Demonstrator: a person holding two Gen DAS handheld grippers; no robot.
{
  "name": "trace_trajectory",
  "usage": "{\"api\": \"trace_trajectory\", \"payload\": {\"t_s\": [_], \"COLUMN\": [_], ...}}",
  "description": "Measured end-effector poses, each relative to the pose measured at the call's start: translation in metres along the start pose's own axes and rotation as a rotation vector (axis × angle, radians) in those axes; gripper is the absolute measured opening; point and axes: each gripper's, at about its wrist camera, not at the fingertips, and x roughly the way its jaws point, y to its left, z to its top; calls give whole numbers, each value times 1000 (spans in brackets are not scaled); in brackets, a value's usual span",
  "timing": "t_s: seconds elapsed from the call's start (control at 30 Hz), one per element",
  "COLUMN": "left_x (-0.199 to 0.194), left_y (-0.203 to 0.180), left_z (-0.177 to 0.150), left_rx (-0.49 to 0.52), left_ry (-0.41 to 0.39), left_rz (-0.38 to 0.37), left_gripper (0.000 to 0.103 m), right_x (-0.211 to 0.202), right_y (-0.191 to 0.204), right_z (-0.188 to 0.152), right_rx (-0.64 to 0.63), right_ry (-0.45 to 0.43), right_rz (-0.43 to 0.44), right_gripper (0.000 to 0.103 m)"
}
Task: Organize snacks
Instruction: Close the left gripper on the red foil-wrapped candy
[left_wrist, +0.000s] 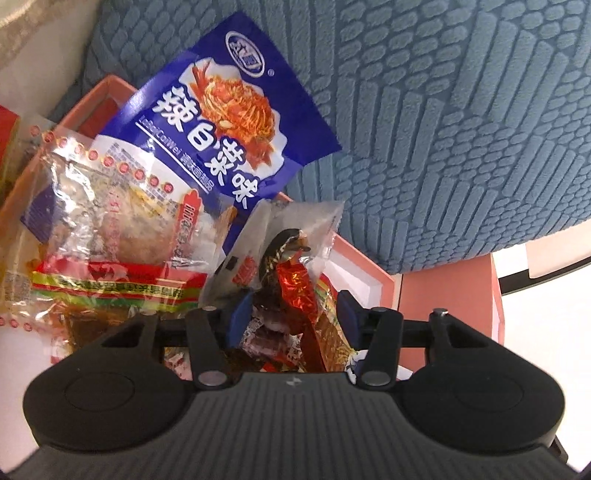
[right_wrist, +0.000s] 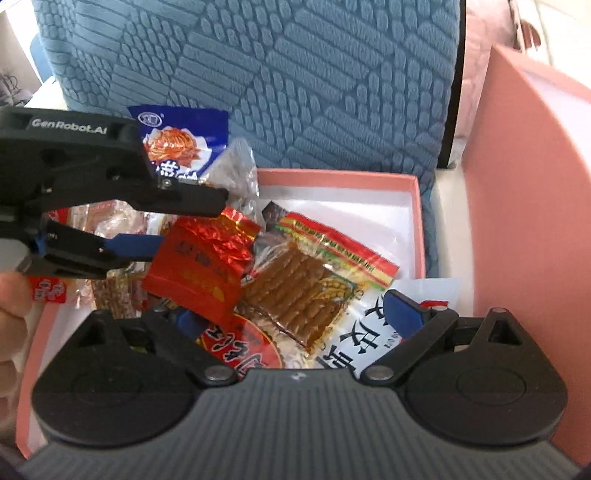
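The left gripper (left_wrist: 291, 314) reaches into the pink box (right_wrist: 413, 206) from its left side, its blue pads set apart with the red foil packet (right_wrist: 199, 266) lying between them; whether the pads actually press on the packet cannot be told. In the right wrist view that packet lies directly ahead of the left fingers, over the middle of the pile, tilted with its long axis running from near left toward far right. The right gripper (right_wrist: 295, 317) hovers over the near edge of the box, jaws wide apart and empty, so the left gripper looks like the nearer of the two to the packet. Just right of the packet lies a clear pack of brown sticks (right_wrist: 306, 291), and under it a white bag with large black characters (right_wrist: 362, 339). At the far left corner a blue noodle bag (left_wrist: 225, 122) leans against the blue textured cushion (left_wrist: 461, 129), beside a clear wrapped snack (left_wrist: 291, 236). These crowded wrappers could snag on a lift.
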Motion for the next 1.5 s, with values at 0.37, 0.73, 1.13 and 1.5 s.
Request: {"api": "trace_trajectory", "payload": {"t_s": [0.37, 0.73, 1.13, 1.5], "left_x": [8, 13, 11, -25], "left_y": [6, 7, -10, -6], "left_z": [5, 8, -6, -20], "left_rx": [-13, -11, 28, 41], "left_ry": [3, -4, -63, -145], "left_rz": [-7, -14, 15, 50], "left_gripper": [46, 42, 27, 27], "right_x": [12, -1, -15, -35], "right_y": [11, 2, 8, 15], "right_z": [0, 0, -7, -22], "right_rx": [-19, -7, -50, -91], "right_ry": [27, 24, -4, -24], "right_rz": [-19, 17, 25, 34], "right_gripper": [101, 75, 68, 55]}}
